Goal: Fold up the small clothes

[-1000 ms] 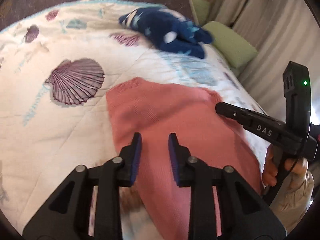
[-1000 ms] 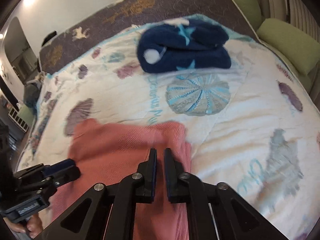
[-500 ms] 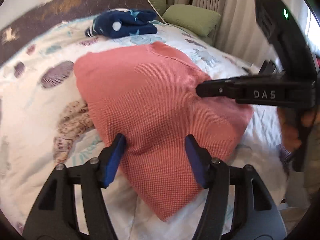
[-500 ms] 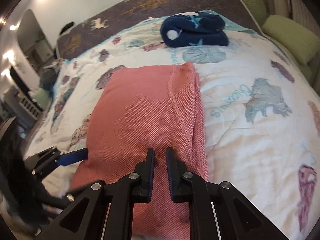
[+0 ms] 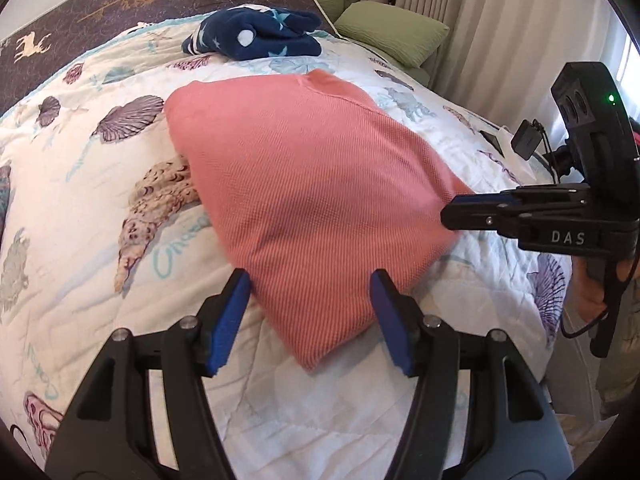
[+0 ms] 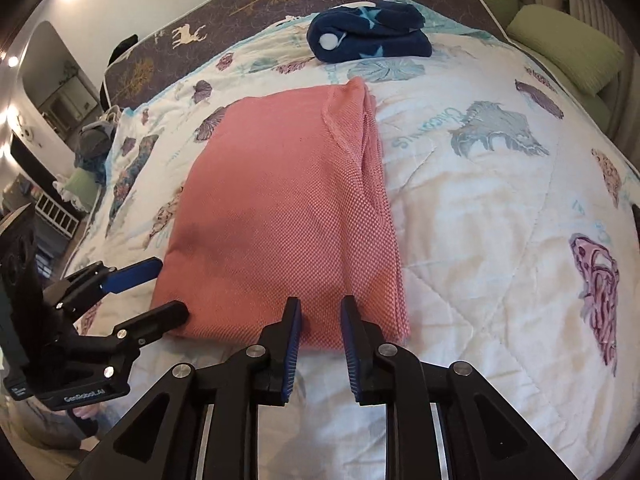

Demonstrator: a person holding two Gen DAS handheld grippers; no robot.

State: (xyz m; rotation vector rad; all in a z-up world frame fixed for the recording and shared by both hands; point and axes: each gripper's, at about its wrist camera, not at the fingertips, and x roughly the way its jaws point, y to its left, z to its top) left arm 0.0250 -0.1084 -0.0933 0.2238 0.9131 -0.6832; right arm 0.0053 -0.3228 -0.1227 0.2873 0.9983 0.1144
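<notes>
Folded salmon-pink waffle-knit garment (image 6: 288,216) lies flat on the bed's seashell-print quilt (image 6: 500,240), near its front edge. Left tool (image 5: 310,312) open, jaws wide, the garment's near corner between the blue pads, not pinched. Right tool (image 6: 318,344) has just been opening, jaws slightly apart at the garment's near hem, nothing gripped. "DAS" reads on the right tool's body in the left view; "GenRobot.AI" on the left tool's base in the right view. Folded navy star-print fleece (image 6: 370,32) sits behind the pink garment, apart from it. Green pillows (image 5: 394,32) beside the bed.
</notes>
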